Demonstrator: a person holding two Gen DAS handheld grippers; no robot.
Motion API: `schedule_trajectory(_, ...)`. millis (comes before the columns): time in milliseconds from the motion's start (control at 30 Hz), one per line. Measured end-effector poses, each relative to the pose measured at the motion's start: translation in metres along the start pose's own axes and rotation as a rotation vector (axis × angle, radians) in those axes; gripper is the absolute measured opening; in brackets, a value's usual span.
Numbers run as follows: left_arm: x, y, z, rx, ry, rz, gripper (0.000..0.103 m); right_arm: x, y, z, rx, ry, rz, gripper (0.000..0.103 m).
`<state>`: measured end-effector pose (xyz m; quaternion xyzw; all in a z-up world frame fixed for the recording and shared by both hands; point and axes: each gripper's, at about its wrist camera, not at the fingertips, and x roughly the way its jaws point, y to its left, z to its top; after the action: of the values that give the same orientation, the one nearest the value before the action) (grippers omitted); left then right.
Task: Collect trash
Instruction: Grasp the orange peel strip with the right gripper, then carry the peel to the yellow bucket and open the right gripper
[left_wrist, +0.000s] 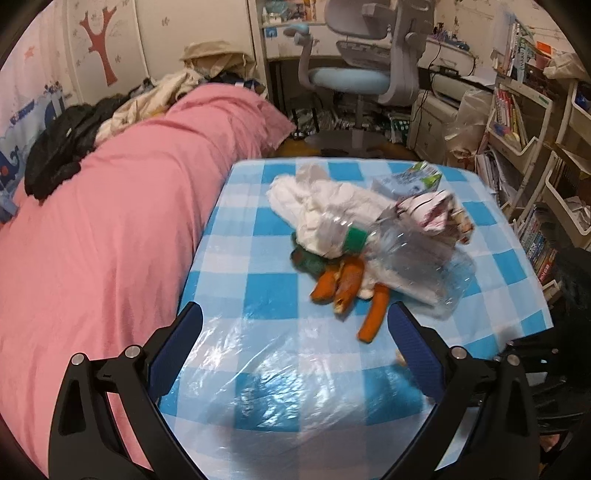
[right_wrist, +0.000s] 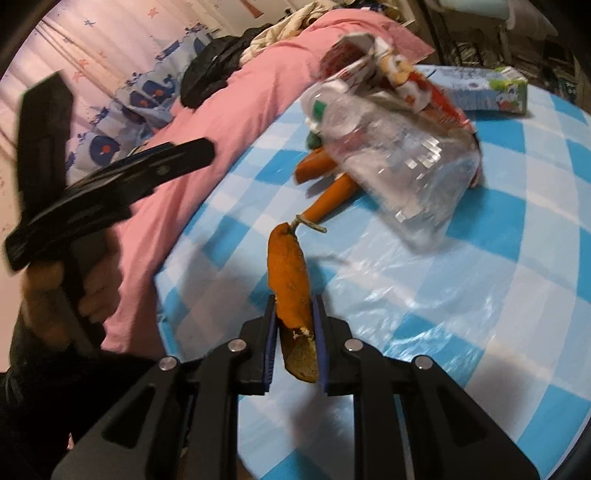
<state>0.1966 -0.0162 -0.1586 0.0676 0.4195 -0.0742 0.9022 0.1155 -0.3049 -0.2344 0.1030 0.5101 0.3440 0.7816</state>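
Trash is seen heaped on the blue-and-white checked tablecloth (left_wrist: 258, 258) in the left wrist view: a crushed clear plastic bottle (left_wrist: 402, 251) with a green label, a wad of white tissue (left_wrist: 325, 206), a striped wrapper (left_wrist: 432, 210), a small blue and green carton (left_wrist: 410, 179) and several orange peel strips (left_wrist: 343, 284). The left gripper (left_wrist: 295, 336) is held above the near part of the table with its jaws spread wide and nothing between them; the pile lies ahead of the fingers, nearer the right-hand one, and one peel strip ends just beside that blue pad (left_wrist: 410, 332). A clear plastic sheet (left_wrist: 295, 384) is spread over the cloth below the open jaws. A bed with a pink cover (left_wrist: 122, 206) is seen to the left. In the right wrist view, the right gripper (right_wrist: 293, 317) is closed on an orange peel piece (right_wrist: 290, 280), which is pinched low between the two blue pads and stands up beyond the fingertips, clear of the table. The bottle (right_wrist: 399, 155), a red printed wrapper (right_wrist: 384, 70), the carton (right_wrist: 491, 92) and two more peel strips (right_wrist: 325, 177) lie farther ahead on the cloth. At the left edge the other gripper (right_wrist: 122, 177) is seen, blurred, held by what appears to be a hand (right_wrist: 74, 291).
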Motion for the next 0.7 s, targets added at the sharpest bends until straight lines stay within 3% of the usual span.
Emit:
schedule_trajectory(167, 0.01, 0.025, -0.005, -0.044, 0.039, 0.001, 0.097, -0.003, 0.011, -0.016, -0.022, 0.041, 0.051, 0.019)
schedule_trajectory(467, 0.014, 0.011, -0.01, -0.041, 0.043, -0.136, 0.097, -0.011, 0.05, -0.038, -0.066, 0.031, 0.07, 0.019)
schedule_trajectory(700, 0.007, -0.001, 0.004, -0.109, 0.023, -0.249, 0.097, 0.013, 0.097, -0.092, -0.2, 0.185, 0.095, 0.019)
